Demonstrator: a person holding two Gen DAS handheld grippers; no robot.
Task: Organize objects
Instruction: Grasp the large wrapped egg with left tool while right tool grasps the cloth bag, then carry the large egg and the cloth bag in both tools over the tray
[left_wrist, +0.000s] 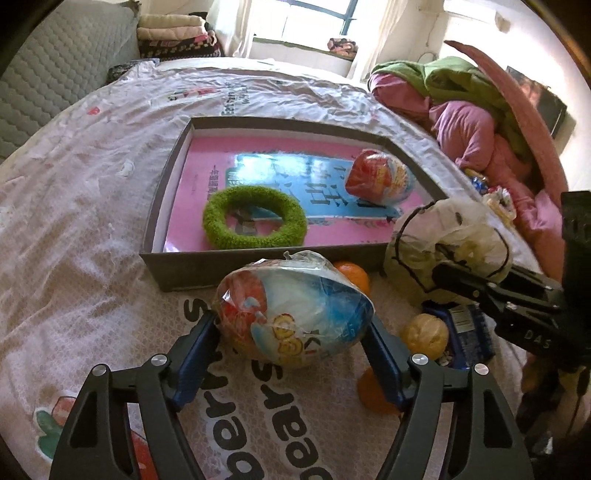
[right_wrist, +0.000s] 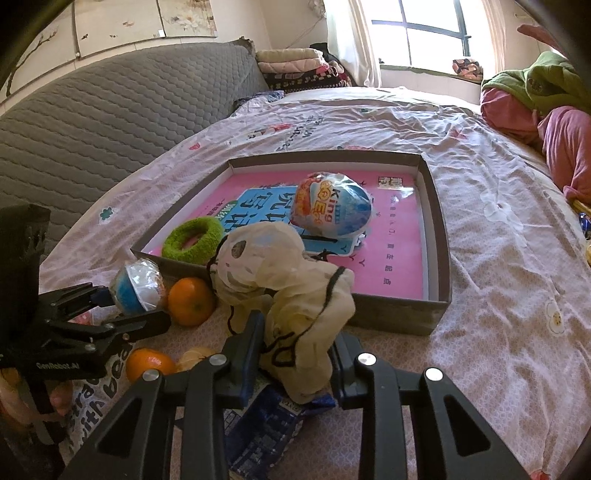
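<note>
On a bedsheet (left_wrist: 74, 221) near a window (right_wrist: 424, 29), left gripper (left_wrist: 295, 328) clamps a wrapped egg (left_wrist: 295, 314); right gripper (right_wrist: 295, 354) pinches a cloth pouch (right_wrist: 295, 295).

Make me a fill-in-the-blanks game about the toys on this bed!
1. The fuzzy ring lying in the grey box is coloured ____.
2. The left gripper is closed on a wrapped toy ____.
3. The cream cloth bag is held by the ____ gripper.
4. The number of wrapped eggs already lying in the box is ____.

Missing words: green; egg; right; one
</note>
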